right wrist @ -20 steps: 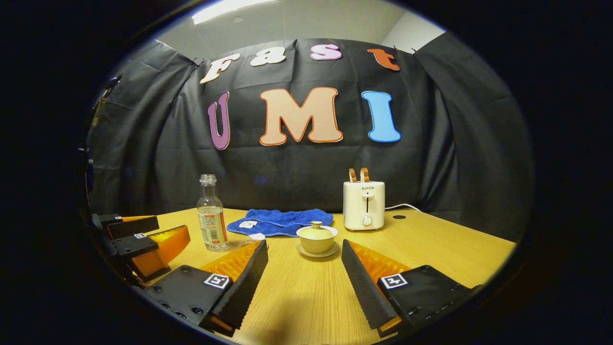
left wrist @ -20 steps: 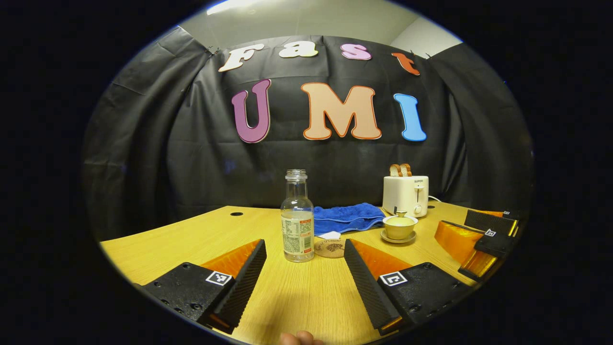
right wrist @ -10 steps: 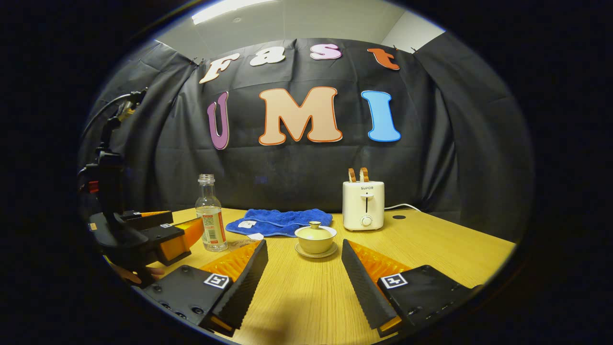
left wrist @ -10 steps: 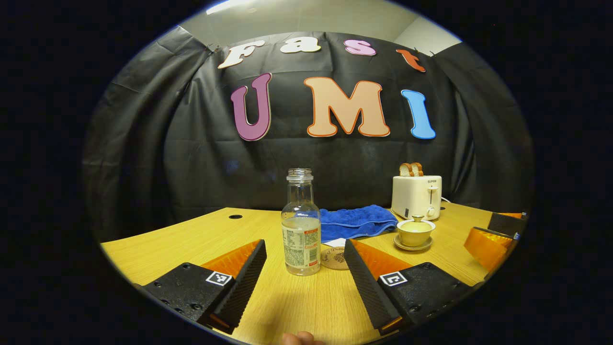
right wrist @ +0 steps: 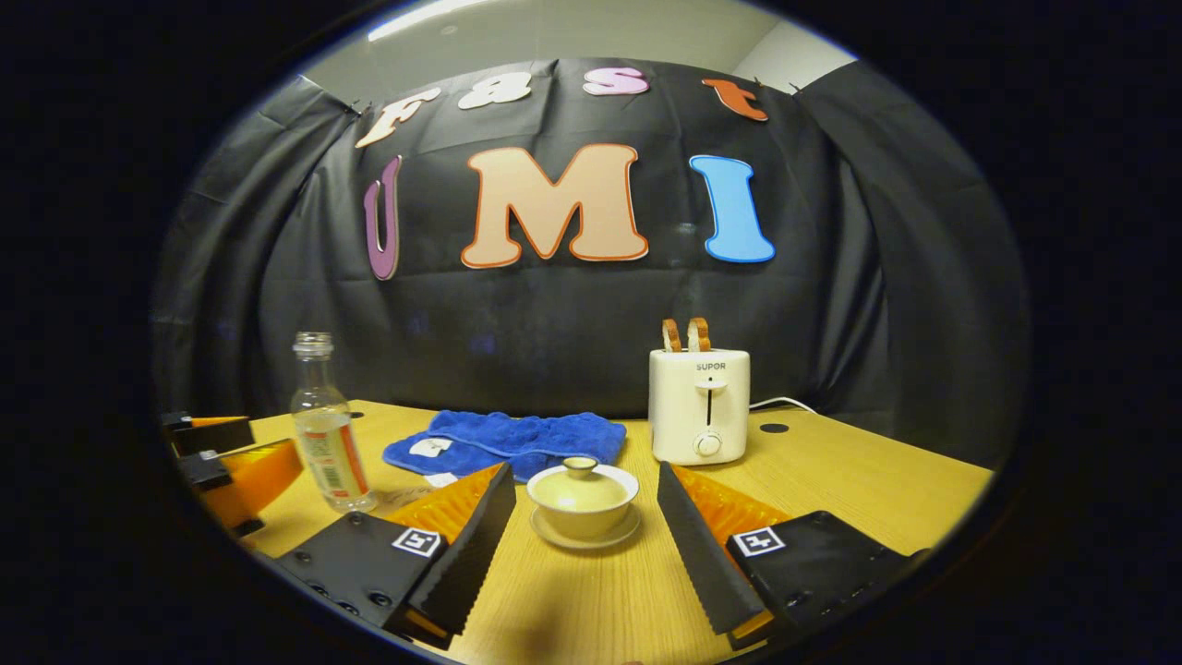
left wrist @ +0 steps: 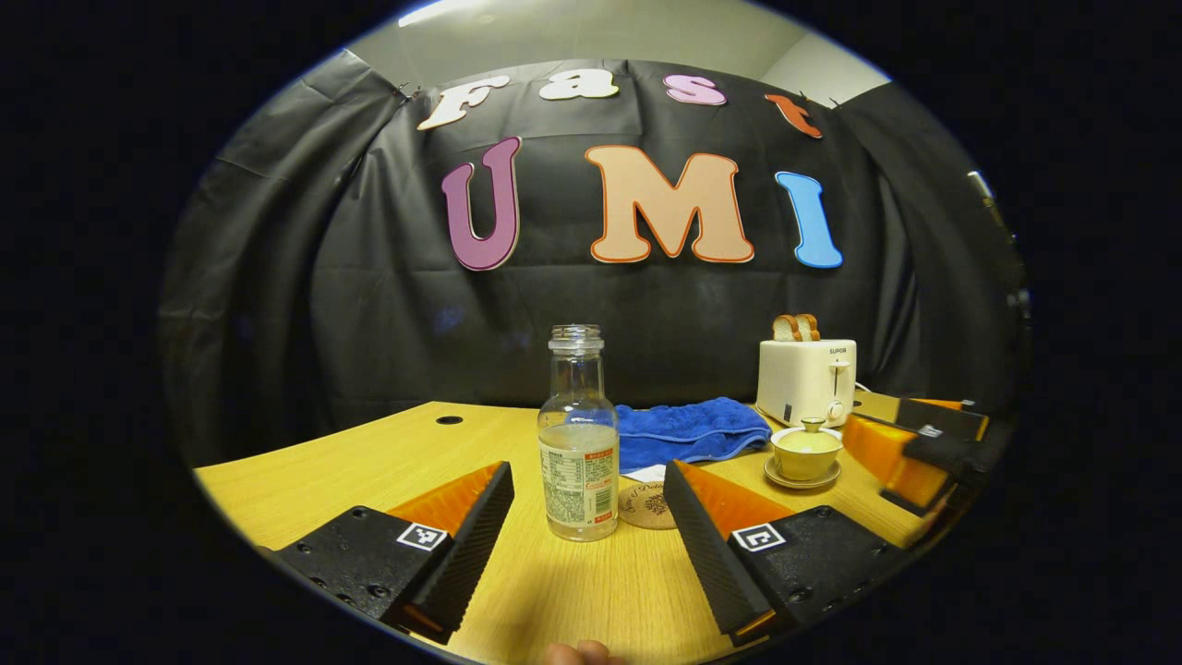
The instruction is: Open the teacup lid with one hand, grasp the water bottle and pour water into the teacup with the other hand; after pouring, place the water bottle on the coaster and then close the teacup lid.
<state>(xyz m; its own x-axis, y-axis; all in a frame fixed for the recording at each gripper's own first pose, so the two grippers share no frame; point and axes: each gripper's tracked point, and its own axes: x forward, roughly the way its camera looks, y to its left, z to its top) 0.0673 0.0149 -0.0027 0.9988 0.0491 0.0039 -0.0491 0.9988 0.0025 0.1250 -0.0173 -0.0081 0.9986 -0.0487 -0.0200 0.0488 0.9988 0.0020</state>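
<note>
A clear, uncapped water bottle [left wrist: 578, 441] with a label stands on the wooden table, half full. In the left gripper view my left gripper [left wrist: 587, 513] is open and the bottle stands just ahead, between its fingers. A round cork coaster [left wrist: 646, 507] lies right of the bottle. The lidded yellow teacup [right wrist: 582, 497] rests on its saucer, straight ahead of my open right gripper [right wrist: 585, 526], close to the fingertips. The teacup [left wrist: 806, 449] also sits at the right in the left gripper view, with the right gripper [left wrist: 914, 441] beside it. The bottle [right wrist: 327, 427] and left gripper [right wrist: 226, 453] appear at the left.
A white toaster [right wrist: 699, 405] holding two bread slices stands at the back of the table [right wrist: 859, 480]. A blue towel [right wrist: 512, 436] lies crumpled behind the teacup. A cable hole [left wrist: 449, 419] marks the table's far left. A fingertip [left wrist: 577, 654] peeks in at the bottom.
My right gripper has moved forward toward the teacup, which now looks larger and nearer. My left gripper has edged closer to the bottle. Both stay open.
</note>
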